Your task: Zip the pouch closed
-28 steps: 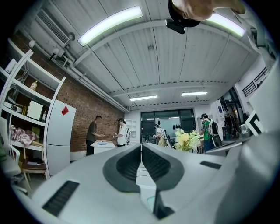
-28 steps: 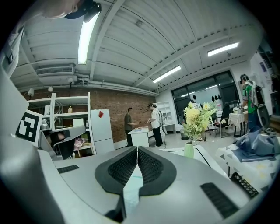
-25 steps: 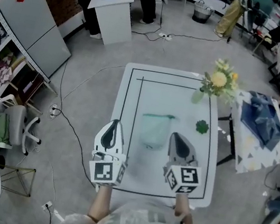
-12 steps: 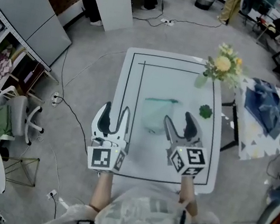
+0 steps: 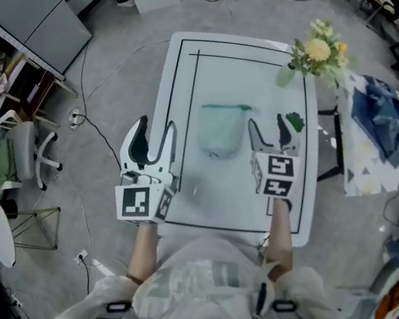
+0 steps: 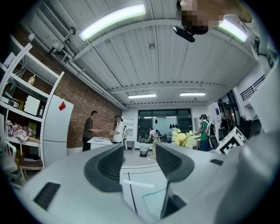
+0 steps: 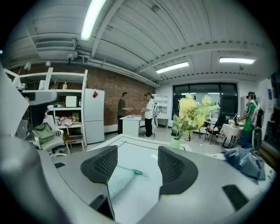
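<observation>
A pale mint-green pouch (image 5: 221,130) with a darker green zip along its far edge lies flat mid-table on the white table (image 5: 283,208). My left gripper (image 5: 156,126) hovers over the table's left edge, left of the pouch and a little nearer me, its jaws open and empty. My right gripper (image 5: 268,125) stands close to the pouch's right side, also open and empty. The right gripper view shows the pouch (image 7: 119,181) low between that gripper's (image 7: 138,164) jaws, untouched. In the left gripper view (image 6: 138,164) only a corner of the pouch (image 6: 155,203) shows.
A vase of yellow flowers (image 5: 314,53) stands at the table's far right corner, with a small dark green thing (image 5: 294,120) just beyond my right gripper. A side table with blue cloth (image 5: 378,121) stands to the right. Cables cross the floor at left.
Both grippers were shut a second ago and have opened wide. My right gripper has moved forward and down beside the pouch's right edge. The left has stayed in place.
</observation>
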A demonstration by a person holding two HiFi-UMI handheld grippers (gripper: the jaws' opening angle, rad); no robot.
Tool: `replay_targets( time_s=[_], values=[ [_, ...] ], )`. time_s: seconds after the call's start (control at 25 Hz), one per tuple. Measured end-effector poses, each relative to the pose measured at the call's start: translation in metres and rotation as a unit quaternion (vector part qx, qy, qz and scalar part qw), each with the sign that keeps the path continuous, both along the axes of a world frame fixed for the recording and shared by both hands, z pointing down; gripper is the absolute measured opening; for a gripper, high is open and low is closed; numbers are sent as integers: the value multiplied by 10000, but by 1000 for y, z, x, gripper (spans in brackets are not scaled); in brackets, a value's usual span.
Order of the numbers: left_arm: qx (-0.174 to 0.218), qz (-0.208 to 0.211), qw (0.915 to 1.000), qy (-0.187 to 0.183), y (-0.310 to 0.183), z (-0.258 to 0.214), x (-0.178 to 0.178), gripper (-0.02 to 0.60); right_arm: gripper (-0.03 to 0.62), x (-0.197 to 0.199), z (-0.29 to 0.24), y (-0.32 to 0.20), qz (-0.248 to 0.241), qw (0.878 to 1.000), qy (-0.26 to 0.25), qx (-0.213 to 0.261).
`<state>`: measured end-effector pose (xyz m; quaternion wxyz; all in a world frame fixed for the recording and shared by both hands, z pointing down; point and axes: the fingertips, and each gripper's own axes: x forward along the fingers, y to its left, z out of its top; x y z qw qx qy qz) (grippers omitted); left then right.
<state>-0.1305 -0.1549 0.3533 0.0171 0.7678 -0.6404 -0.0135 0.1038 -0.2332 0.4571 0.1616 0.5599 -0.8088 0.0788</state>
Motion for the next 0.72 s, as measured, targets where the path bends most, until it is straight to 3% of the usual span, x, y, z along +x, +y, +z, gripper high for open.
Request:
replay_targets(
  time_s=[0.16, 0.44, 0.72],
  values=[
    [-90, 38, 9999, -73, -1, 4, 3, 212, 285, 16, 53, -29, 258, 9980, 125, -571],
    [-212, -97, 9996, -132, -5, 11, -7, 212, 281, 5, 117, -56, 184, 9881, 480, -1453],
    [-372, -202, 9990, -150, -10, 22, -12, 212, 219, 10, 156, -69, 242, 9775, 648, -1993]
  ],
)
